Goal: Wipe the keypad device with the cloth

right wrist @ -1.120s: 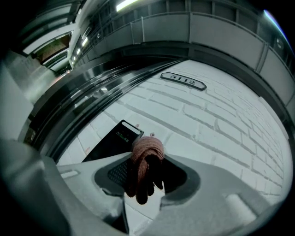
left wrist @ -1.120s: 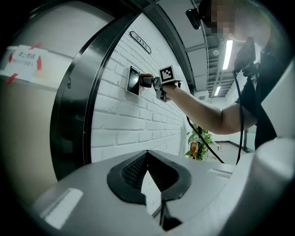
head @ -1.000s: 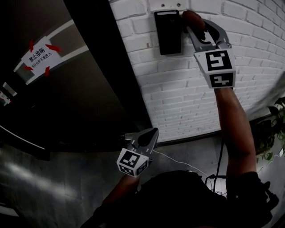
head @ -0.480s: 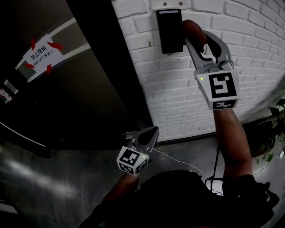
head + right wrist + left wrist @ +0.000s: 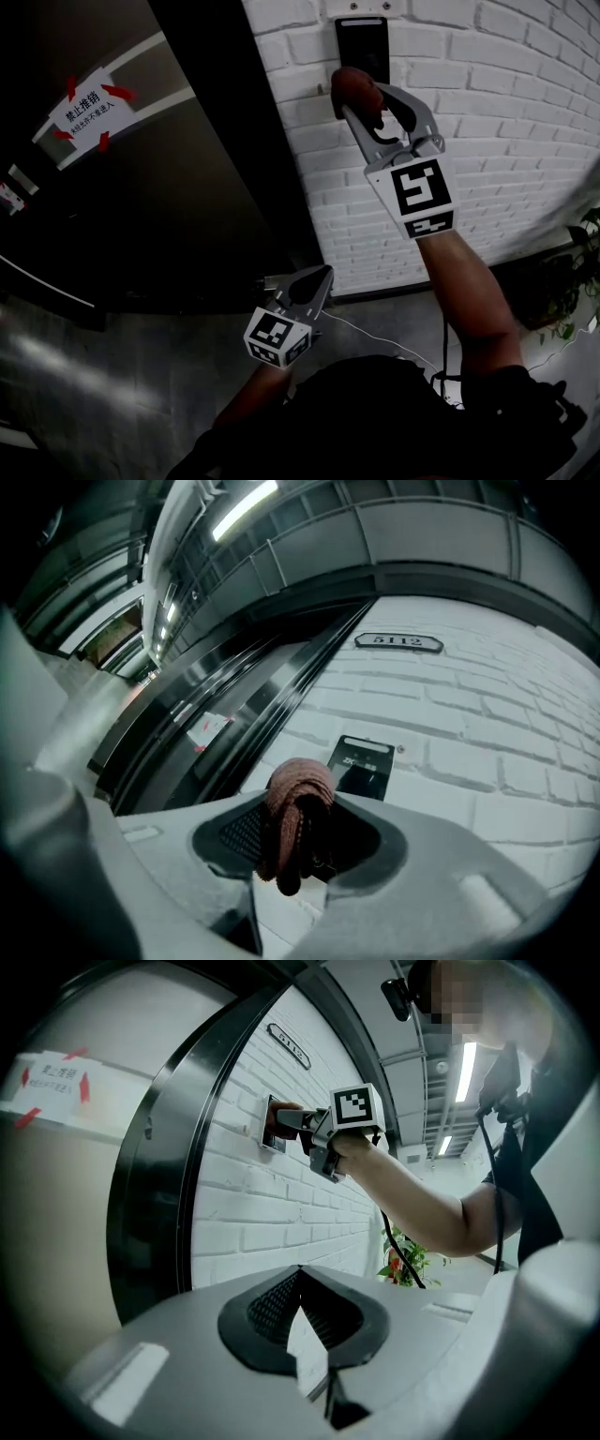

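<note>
The black keypad device [image 5: 363, 45] is mounted on the white brick wall [image 5: 487, 141]. My right gripper [image 5: 361, 101] is raised to it and shut on a bunched reddish-brown cloth [image 5: 349, 82]. The cloth is at the device's lower edge, slightly left of it. In the right gripper view the cloth [image 5: 298, 808] bulges out between the jaws, with the keypad device [image 5: 364, 766] just beyond. The left gripper view shows the keypad device [image 5: 272, 1133] and cloth [image 5: 287, 1110] from the side. My left gripper [image 5: 323, 278] hangs low near the wall's base, shut with nothing in it.
A dark glass door [image 5: 187, 206] stands left of the wall and carries a white notice with red arrows [image 5: 84, 108]. A number plate [image 5: 398, 642] is fixed above the keypad. A potted plant [image 5: 581, 272] stands at the right, and a thin cable [image 5: 375, 337] lies on the floor.
My right gripper has carried the cloth from the keypad's right side down and left to its lower edge. The left gripper has stayed where it was.
</note>
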A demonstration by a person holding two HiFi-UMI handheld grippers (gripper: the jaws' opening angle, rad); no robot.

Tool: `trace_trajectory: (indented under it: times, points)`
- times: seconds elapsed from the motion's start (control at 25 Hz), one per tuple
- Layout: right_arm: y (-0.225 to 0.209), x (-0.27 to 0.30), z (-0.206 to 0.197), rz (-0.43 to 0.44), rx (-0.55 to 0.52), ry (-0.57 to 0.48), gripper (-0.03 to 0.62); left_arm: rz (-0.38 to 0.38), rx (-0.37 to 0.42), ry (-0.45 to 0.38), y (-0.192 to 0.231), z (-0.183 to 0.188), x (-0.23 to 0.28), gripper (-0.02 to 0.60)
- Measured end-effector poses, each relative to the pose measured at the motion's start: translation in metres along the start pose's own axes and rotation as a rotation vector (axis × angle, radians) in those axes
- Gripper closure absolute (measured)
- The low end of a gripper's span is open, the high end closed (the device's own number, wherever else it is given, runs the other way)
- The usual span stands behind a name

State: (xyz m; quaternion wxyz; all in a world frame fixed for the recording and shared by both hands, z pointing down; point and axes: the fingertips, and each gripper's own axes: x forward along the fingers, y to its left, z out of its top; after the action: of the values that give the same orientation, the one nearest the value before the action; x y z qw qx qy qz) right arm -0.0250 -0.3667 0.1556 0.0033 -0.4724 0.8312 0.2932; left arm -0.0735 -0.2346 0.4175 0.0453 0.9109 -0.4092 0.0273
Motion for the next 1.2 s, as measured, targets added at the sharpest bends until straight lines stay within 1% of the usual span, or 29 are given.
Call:
trace_trajectory:
  times: [0.28, 0.48, 0.56, 1.2]
  points:
    - [0.003, 0.016, -0.011, 0.003, -0.005, 0.035, 0.45, 0.008, -0.015, 0.008, 0.002, -0.001, -0.007, 0.565]
    - [0.004, 0.021, -0.015, -0.017, -0.085, 0.053, 0.45, 0.01, -0.014, 0.0, 0.003, 0.0, -0.006, 0.565]
    - [0.003, 0.02, -0.016, -0.023, -0.101, 0.058, 0.45, 0.011, -0.011, -0.004, 0.004, 0.0, -0.005, 0.565]
    - [-0.027, 0.004, -0.026, -0.08, -0.122, 0.093, 0.45, 0.0, 0.005, -0.011, 0.0, 0.001, 0.001, 0.565]
